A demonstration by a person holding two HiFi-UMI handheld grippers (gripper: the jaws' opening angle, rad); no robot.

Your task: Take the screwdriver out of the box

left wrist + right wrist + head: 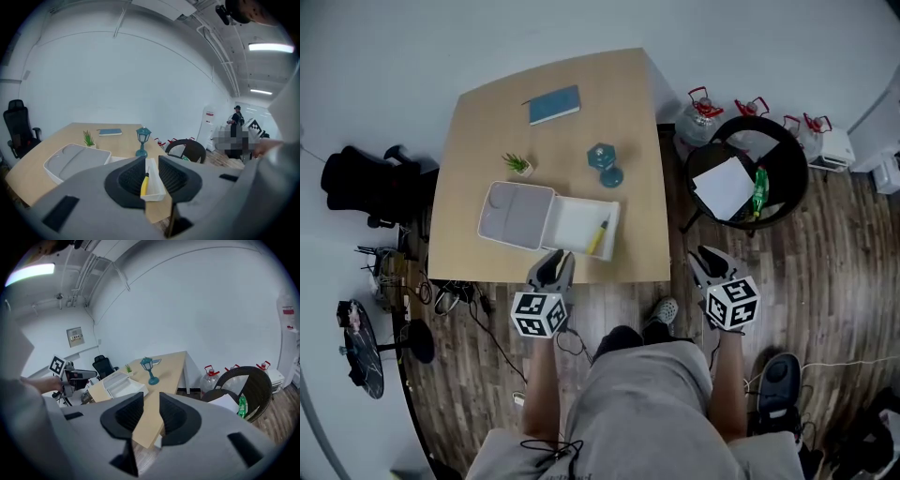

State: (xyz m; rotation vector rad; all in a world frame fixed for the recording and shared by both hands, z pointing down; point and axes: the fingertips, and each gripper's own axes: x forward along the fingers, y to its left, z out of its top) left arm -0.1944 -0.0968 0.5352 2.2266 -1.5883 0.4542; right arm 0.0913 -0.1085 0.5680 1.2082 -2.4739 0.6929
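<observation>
The screwdriver [599, 235] lies in the box [572, 220] at the desk's [487, 122] near edge. The left tool [553, 269] and right tool [710, 263] are open and empty; a clumsy reach might shove the box off.

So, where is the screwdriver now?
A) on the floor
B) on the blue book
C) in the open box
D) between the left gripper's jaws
C: the screwdriver lies inside the open box, along its right wall, and nothing grips it.
</observation>
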